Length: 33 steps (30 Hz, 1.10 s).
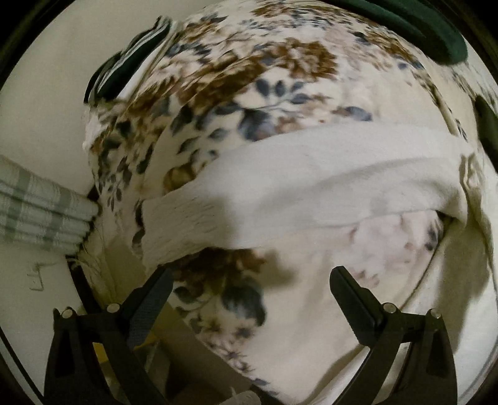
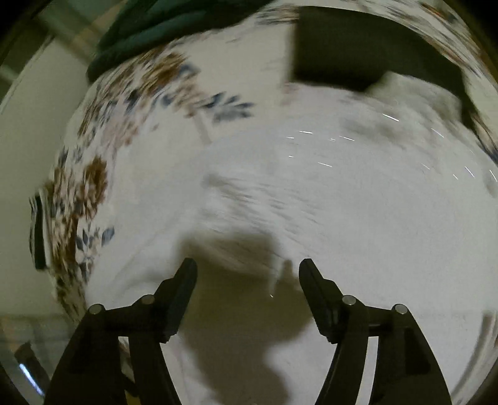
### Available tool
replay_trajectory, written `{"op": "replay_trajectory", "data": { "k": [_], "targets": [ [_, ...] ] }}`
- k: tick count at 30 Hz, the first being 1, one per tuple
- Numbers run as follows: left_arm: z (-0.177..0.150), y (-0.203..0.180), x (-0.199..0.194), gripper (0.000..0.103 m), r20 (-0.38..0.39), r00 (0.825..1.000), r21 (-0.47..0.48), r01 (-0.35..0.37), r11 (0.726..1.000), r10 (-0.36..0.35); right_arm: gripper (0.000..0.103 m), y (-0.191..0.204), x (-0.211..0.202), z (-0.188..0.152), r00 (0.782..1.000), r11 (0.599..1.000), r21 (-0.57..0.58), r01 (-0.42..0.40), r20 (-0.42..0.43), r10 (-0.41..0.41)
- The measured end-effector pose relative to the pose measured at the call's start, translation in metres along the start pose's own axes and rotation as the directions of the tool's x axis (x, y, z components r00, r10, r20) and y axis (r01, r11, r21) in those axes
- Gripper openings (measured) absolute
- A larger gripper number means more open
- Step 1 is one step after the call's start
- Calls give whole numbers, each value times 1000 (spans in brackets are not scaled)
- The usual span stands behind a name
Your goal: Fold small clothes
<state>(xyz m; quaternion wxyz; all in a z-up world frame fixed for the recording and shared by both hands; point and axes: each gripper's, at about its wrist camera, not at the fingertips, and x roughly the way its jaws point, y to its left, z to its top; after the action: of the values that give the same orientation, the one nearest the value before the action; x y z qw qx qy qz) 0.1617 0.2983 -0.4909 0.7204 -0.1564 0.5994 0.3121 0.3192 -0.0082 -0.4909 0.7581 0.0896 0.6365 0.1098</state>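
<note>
A white garment [image 1: 311, 174] lies across a floral-print cloth [image 1: 236, 87] that covers the work surface. My left gripper [image 1: 249, 274] is open and empty, just short of the garment's near edge. In the right wrist view the white garment [image 2: 342, 202] fills most of the frame, blurred by motion. My right gripper [image 2: 247, 268] is open and empty, hovering over the garment. A dark folded piece [image 2: 358, 46] lies at the garment's far side.
A dark green cloth [image 1: 429, 28] lies at the far edge and also shows in the right wrist view [image 2: 162, 28]. A striped dark garment [image 1: 130, 71] sits far left. A folded grey-striped towel [image 1: 40, 212] lies left of the floral cloth.
</note>
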Motion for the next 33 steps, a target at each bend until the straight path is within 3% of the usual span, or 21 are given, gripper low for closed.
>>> {"op": "replay_trajectory", "data": {
  "k": [3, 6, 9, 14, 15, 17, 18, 20, 22, 23, 26, 31, 33],
  "targets": [
    [2, 30, 8, 103, -32, 998, -88, 43, 995, -46, 71, -40, -12, -14, 999, 996, 76, 48, -25, -47],
    [5, 64, 27, 103, -67, 990, -236, 104, 966, -122, 71, -78, -12, -12, 994, 985, 139, 102, -50, -96],
    [2, 99, 53, 103, -81, 965, -430, 191, 882, -249, 71, -113, -17, -10, 988, 970, 191, 147, -69, -136],
    [-7, 141, 104, 101, -42, 919, -685, 260, 681, -393, 71, -137, -21, -14, 984, 954, 245, 173, -75, -160],
    [-7, 145, 112, 98, -34, 914, -712, 262, 652, -405, 71, -138, -19, -15, 985, 953, 250, 172, -77, -157],
    [0, 146, 126, 95, -35, 916, -736, 247, 630, -400, 71, -129, -12, -17, 982, 954, 235, 186, -76, -173],
    [4, 144, 131, 85, -39, 921, -740, 234, 630, -388, 71, -127, -10, -18, 980, 954, 226, 196, -76, -183],
    [10, 142, 133, 81, -51, 936, -746, 197, 636, -349, 71, -119, -4, -18, 978, 954, 216, 206, -81, -193],
    [19, 140, 125, 46, -34, 960, -732, 166, 661, -278, 71, -111, 2, -18, 977, 954, 214, 208, -85, -194],
    [24, 139, 121, 11, -30, 966, -720, 156, 676, -256, 71, -107, 3, -18, 977, 954, 212, 211, -84, -197],
    [36, 139, 103, 10, 10, 981, -695, 144, 705, -192, 71, -99, 5, -14, 971, 952, 196, 237, -75, -226],
    [62, 119, 49, 10, 112, 992, -565, 109, 818, -55, 72, -88, 0, -4, 937, 930, 119, 348, -39, -346],
    [70, 104, 26, 10, 164, 986, -497, 99, 862, -19, 82, -87, -3, 0, 925, 920, 96, 379, -13, -380]
  ]
}}
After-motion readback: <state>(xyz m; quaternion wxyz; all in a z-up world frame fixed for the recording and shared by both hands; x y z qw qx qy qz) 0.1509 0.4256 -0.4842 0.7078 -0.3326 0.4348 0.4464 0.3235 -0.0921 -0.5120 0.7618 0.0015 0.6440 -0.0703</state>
